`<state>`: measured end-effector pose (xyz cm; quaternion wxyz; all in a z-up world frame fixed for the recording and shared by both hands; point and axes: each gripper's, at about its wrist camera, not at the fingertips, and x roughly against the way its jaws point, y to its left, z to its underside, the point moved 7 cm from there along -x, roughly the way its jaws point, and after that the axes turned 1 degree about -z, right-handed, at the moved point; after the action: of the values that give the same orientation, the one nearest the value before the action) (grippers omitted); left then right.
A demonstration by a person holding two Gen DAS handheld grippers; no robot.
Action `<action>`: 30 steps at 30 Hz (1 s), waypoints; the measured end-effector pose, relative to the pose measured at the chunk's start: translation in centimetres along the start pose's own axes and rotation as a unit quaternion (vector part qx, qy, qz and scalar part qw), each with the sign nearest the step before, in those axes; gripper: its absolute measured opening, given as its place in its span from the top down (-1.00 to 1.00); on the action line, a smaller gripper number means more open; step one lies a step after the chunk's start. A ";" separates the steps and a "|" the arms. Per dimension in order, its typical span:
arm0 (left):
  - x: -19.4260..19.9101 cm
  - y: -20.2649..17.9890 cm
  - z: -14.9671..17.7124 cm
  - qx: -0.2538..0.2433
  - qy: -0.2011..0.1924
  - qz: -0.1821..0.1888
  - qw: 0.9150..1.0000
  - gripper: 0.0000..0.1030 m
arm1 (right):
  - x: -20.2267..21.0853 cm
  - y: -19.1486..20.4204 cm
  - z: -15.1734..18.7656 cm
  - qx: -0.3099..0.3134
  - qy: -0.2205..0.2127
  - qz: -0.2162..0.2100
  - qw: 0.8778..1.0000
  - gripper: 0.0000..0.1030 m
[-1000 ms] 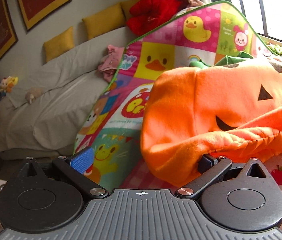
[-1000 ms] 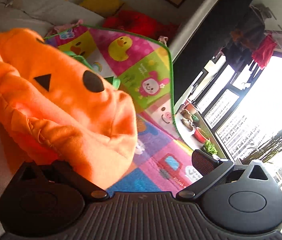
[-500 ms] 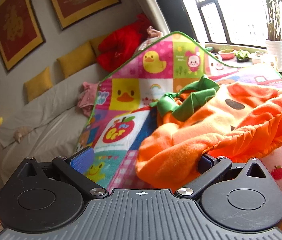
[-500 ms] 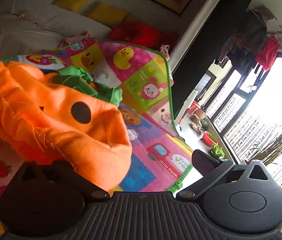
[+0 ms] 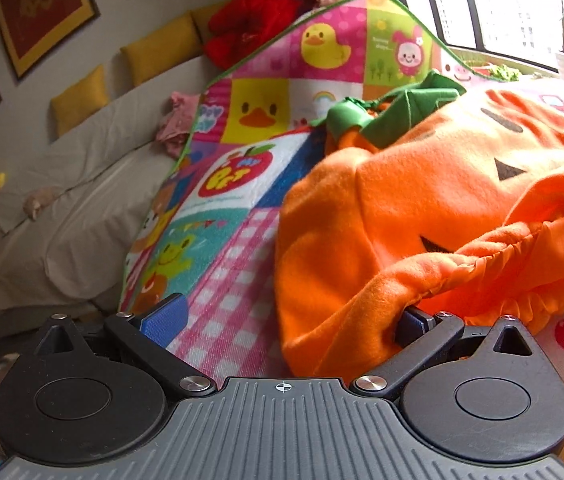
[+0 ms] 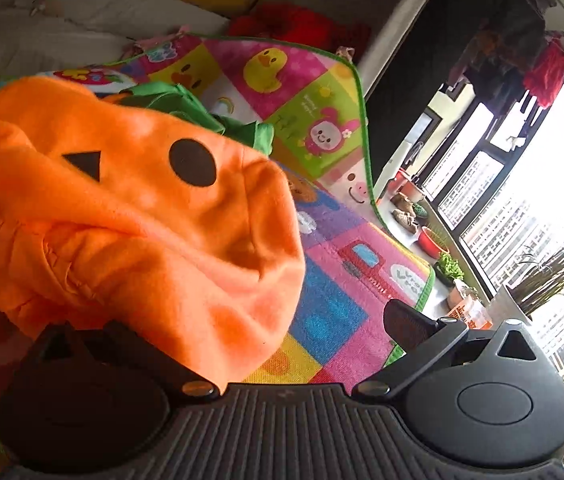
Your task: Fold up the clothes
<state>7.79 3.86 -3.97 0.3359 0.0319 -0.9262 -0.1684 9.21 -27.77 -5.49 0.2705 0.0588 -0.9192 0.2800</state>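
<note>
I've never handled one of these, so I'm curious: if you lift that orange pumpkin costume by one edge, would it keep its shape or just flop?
Probably flop: the pumpkin costume already sags in soft folds over the play mat. It looks like light fleece, so likely easy to lift. Its gathered hem bunches, so it may slide unevenly when pushed.

Spread flat: a bright cartoon play mat (image 5: 242,216), green-edged. Heaped directly on it, an orange pumpkin costume (image 5: 421,216) with green collar.
</note>
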 end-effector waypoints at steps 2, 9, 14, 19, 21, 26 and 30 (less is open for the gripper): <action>0.0 -0.7 1.2 -0.010 0.018 0.016 1.000 -1.00 | -0.1 1.2 1.2 0.027 0.015 -0.015 0.999 -1.00; 3.9 -1.7 2.8 -0.010 0.028 0.129 0.991 -1.00 | 6.6 1.0 1.7 0.051 -0.039 -0.161 0.985 -1.00; 7.6 -1.3 1.2 0.008 -0.016 0.197 0.980 -1.00 | 11.2 -2.2 -1.7 -0.003 -0.135 -0.219 0.966 -1.00; 7.6 -1.7 -3.8 0.046 -0.064 0.221 0.972 -1.00 | 6.2 -2.3 -6.7 -0.099 -0.097 -0.265 0.954 -1.00; 6.3 -2.3 -5.6 0.068 -0.071 0.229 0.968 -1.00 | 2.7 -1.0 -8.0 -0.116 -0.061 -0.278 0.952 -1.00; 0.2 -4.5 -7.1 0.117 -0.031 0.238 0.964 -1.00 | -5.5 1.5 -8.8 -0.190 0.037 -0.327 0.925 -1.00; -3.6 -5.7 -5.1 0.124 0.022 0.242 0.962 -1.00 | -9.7 2.7 -7.5 -0.226 0.103 -0.333 0.909 -1.00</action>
<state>13.53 -2.42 -4.41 0.3806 -0.1480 -0.9122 0.0351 20.16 -21.78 -6.70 0.4471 0.2700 -0.8519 -0.0374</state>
